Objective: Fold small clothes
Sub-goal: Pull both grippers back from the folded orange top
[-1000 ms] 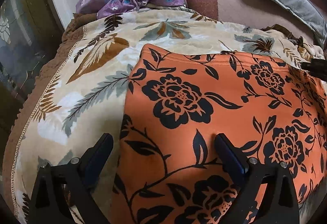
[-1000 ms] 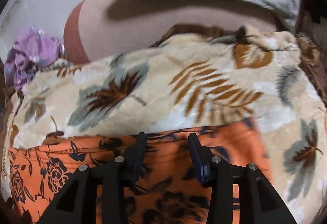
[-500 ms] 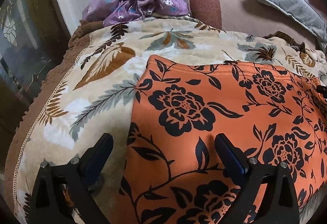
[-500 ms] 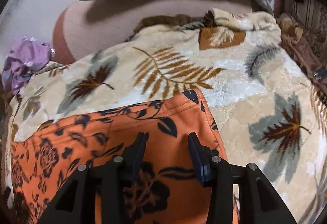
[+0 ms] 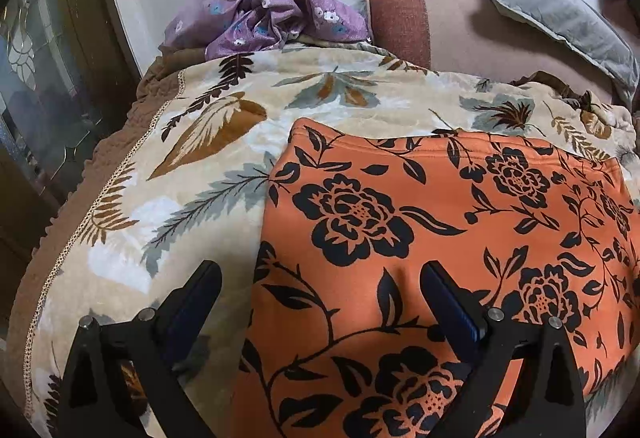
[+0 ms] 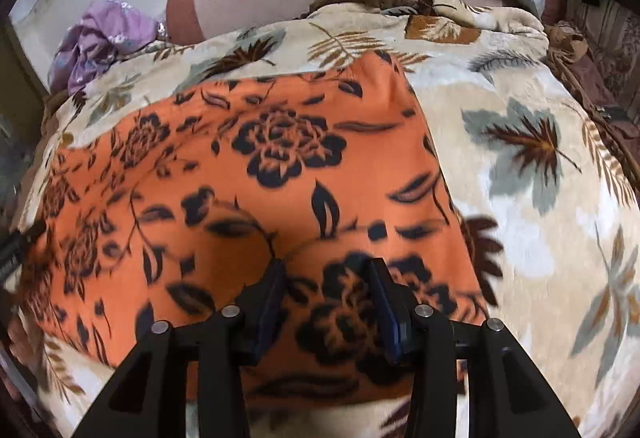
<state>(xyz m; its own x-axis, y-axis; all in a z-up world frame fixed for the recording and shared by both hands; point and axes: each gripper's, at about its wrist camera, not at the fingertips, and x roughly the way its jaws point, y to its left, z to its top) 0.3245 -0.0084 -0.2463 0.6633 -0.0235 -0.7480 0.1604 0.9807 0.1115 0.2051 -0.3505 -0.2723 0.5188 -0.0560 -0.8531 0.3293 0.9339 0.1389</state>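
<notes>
An orange garment with black flowers (image 5: 420,238) lies spread flat on a beige leaf-print blanket (image 5: 180,174). My left gripper (image 5: 320,286) is wide open and empty, hovering over the garment's left edge. In the right wrist view the same garment (image 6: 280,166) fills the middle. My right gripper (image 6: 326,274) is partly open and empty, low over the garment's near right part. The view is blurred by motion.
A crumpled purple floral garment (image 5: 268,10) lies at the back left against the white wall; it also shows in the right wrist view (image 6: 100,42). A brown bolster (image 5: 440,22) and a grey pillow (image 5: 560,10) lie behind the blanket. The blanket's brown edge (image 5: 80,198) drops off at the left.
Both grippers have drawn back toward the near side. The right one pulled back farthest, from the garment's far hem to its near part, and more of the garment shows.
</notes>
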